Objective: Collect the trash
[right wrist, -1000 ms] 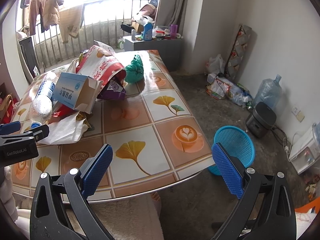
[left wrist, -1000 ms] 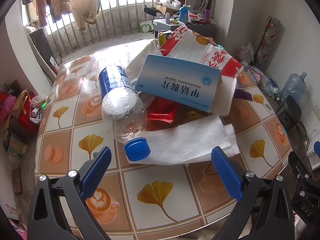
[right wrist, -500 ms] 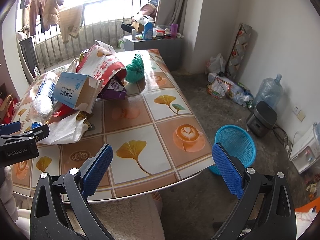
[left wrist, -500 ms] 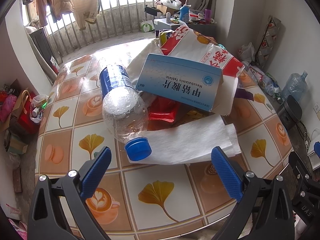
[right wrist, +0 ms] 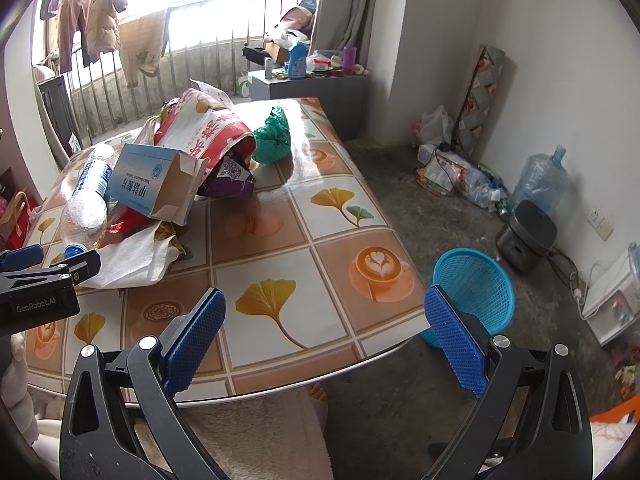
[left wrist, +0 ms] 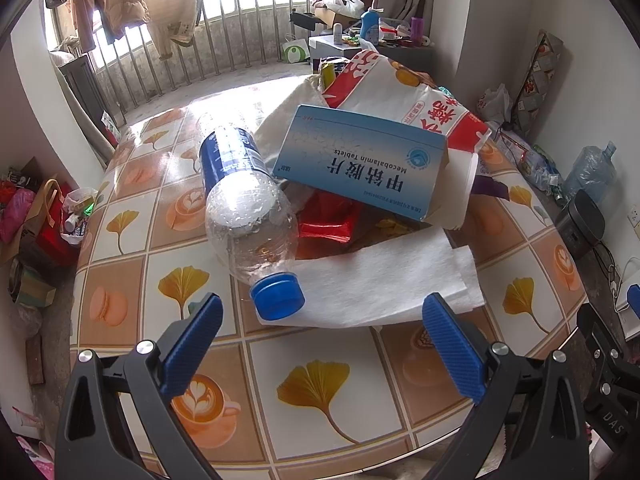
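Observation:
A heap of trash lies on the tiled table [left wrist: 320,396]. A clear plastic bottle [left wrist: 244,204] with a blue cap [left wrist: 277,295] points toward my left gripper [left wrist: 322,316], which stands open just short of the cap. Behind it lie a blue tablet box [left wrist: 360,160], a red-and-white bag [left wrist: 404,96], a red wrapper [left wrist: 328,218] and a white paper sheet [left wrist: 380,276]. My right gripper [right wrist: 324,312] hangs open over the table's near right edge, holding nothing. A blue mesh basket [right wrist: 474,284] sits on the floor beside the table.
A green bag [right wrist: 274,136] and a purple packet [right wrist: 232,178] lie farther back on the table [right wrist: 280,248]. On the floor at the right are a black cooker [right wrist: 526,236], a water jug [right wrist: 540,180] and plastic bags [right wrist: 452,172]. A person's foot [right wrist: 316,394] shows under the table edge.
My left gripper has crept slightly forward toward the bottle cap. The right gripper's view is almost unchanged.

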A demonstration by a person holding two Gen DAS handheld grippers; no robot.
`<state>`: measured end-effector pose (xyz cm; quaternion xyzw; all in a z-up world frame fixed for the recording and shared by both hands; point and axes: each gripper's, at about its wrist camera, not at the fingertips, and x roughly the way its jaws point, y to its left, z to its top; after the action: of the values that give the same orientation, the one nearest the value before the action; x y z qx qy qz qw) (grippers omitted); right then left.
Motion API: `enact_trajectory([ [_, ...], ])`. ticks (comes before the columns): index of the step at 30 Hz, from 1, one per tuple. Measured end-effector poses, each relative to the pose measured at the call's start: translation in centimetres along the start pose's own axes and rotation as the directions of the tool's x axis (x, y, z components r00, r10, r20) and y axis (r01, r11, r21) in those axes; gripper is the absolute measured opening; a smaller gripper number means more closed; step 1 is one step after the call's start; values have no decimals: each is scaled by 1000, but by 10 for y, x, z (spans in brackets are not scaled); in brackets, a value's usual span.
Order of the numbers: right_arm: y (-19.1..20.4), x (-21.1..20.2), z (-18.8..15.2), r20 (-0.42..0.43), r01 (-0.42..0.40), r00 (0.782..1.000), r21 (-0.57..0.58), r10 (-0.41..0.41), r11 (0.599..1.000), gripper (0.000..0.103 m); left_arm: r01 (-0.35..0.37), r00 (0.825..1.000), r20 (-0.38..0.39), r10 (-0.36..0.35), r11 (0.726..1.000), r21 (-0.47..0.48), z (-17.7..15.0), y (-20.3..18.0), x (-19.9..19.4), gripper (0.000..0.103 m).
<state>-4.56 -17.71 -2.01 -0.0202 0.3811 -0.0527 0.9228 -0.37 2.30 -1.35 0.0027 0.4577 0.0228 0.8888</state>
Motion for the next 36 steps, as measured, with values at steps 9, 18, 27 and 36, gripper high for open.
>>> enact_trajectory([
  [9,3,0,2,8,-20,1000,12,20,1000,95,4,1000,12,-4,1000,-11,2,7,-3,97],
  [18,34,5,28,42,-166,985,34,165,986,95,60,992,119,-53,996,-61,9,64,-12,97],
  [27,63,21,68,48,-318,947,-15,318,948,89,183,971,181,-156,972,-145,26,124,-3,97],
  [36,88,41,90,-21,-388,921,-62,388,919,77,323,942,157,-296,926,-194,42,144,19,97],
])
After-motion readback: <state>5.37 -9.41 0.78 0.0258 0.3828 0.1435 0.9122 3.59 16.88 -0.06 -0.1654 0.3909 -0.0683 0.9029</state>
